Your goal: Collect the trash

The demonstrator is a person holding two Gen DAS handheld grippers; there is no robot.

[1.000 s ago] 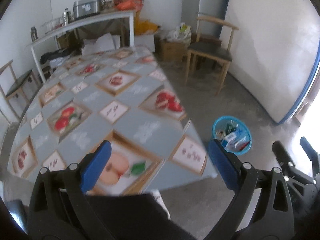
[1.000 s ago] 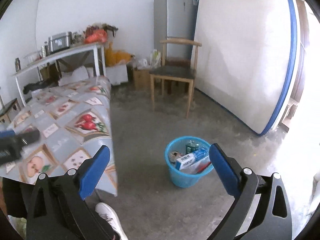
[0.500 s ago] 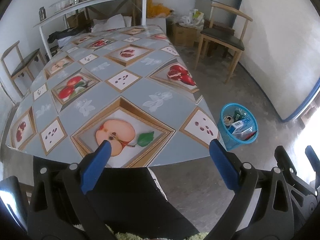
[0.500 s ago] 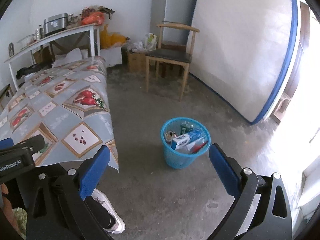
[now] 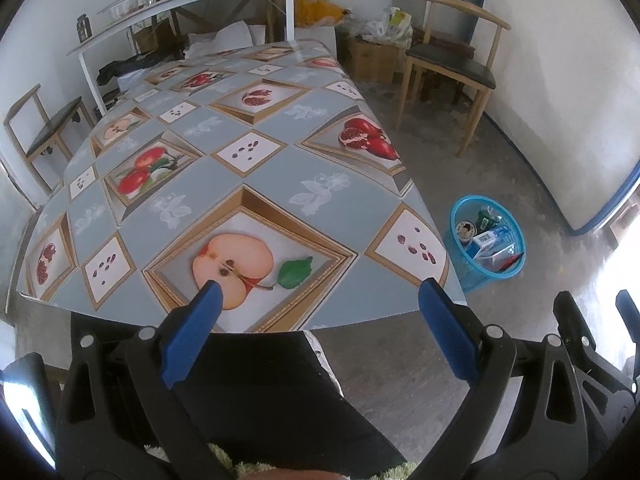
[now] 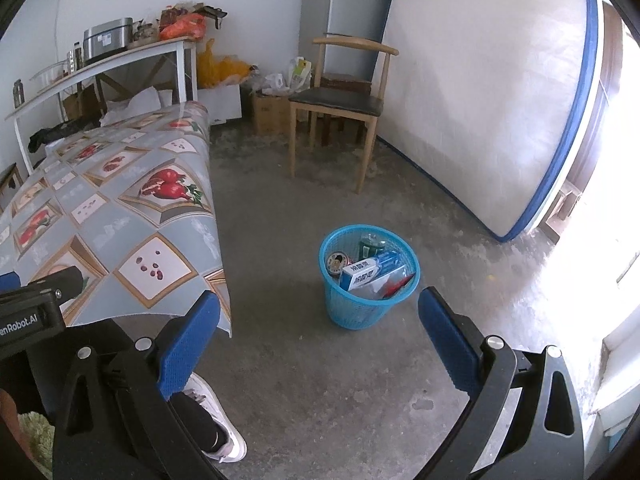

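Note:
A blue mesh bin (image 6: 362, 312) stands on the concrete floor right of the table; it also shows in the left wrist view (image 5: 476, 276). It holds trash: a blue-and-white box (image 6: 370, 274), cans (image 6: 338, 260) and a red item. My left gripper (image 5: 320, 294) is open and empty, held above the near edge of the table (image 5: 224, 168). My right gripper (image 6: 320, 304) is open and empty, above the floor in front of the bin. I see no loose trash on the tablecloth.
A wooden chair (image 6: 340, 100) stands beyond the bin, with cardboard boxes and bags (image 6: 272, 92) behind it. A white mattress (image 6: 480, 100) leans on the right wall. A white shelf table (image 5: 180, 4) carries pots. Another chair (image 5: 44, 128) stands left. My leg and shoe (image 6: 216, 432) are below.
Both grippers have risen and tilted downward, so the table and bin sit lower and nearer in view. Both stay open and empty.

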